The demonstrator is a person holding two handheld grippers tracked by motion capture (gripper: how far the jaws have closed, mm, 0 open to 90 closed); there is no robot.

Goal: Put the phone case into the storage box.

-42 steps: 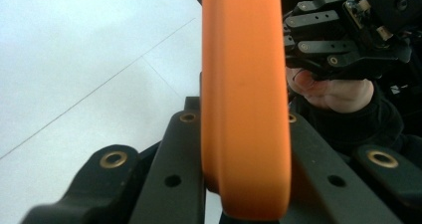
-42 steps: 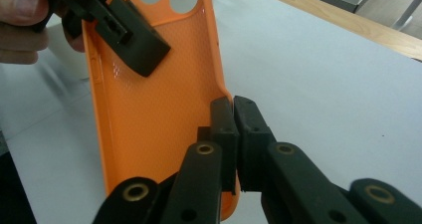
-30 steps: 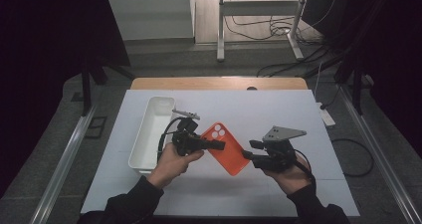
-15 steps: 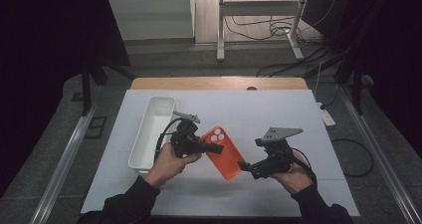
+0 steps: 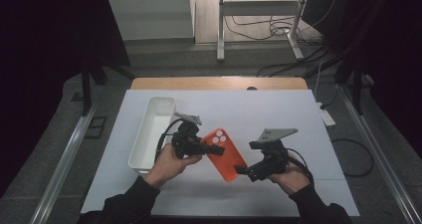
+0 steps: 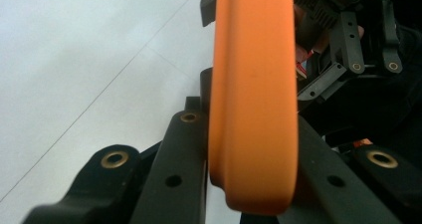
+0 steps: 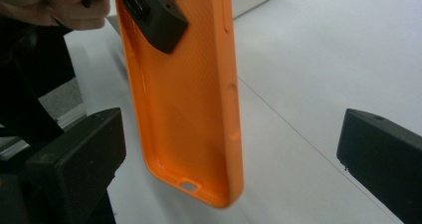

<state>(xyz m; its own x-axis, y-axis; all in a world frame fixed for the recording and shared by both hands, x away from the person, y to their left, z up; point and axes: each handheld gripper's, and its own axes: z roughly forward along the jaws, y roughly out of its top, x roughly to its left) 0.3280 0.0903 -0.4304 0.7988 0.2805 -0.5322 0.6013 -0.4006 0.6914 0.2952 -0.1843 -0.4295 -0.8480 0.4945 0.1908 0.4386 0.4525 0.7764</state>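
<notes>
High view: a person at a white-topped table (image 5: 278,114) works an orange, soft, rectangular phone case (image 5: 225,155) with two hand-held black two-jaw grippers. The left gripper (image 5: 215,148) pinches the camera-cutout end of the case; in the left gripper view its jaws press on both faces of the case's edge (image 6: 254,109), so the case is carried by this gripper alone, lifted off the table surface and slanting toward the right hand.

The right gripper (image 5: 242,170) sits at the case's lower end. Its jaws have just been opening and now stand wide; in the right gripper view the case (image 7: 194,94), hollow side toward the camera, hangs between the two black jaw blocks with clear gaps on each side, touched by neither.

A long white plastic tray (image 5: 153,132) stands just beside the left hand (image 5: 171,162), on its far-left side; as far as can be seen it holds nothing.

Progress, as judged: the case is picked up and the right gripper's release is complete, so a one-handed hold by the left is established. What is left appears to be the placing of the case, most plausibly into the white tray, though the destination cannot be read with certainty; that step is not yet begun.
</notes>
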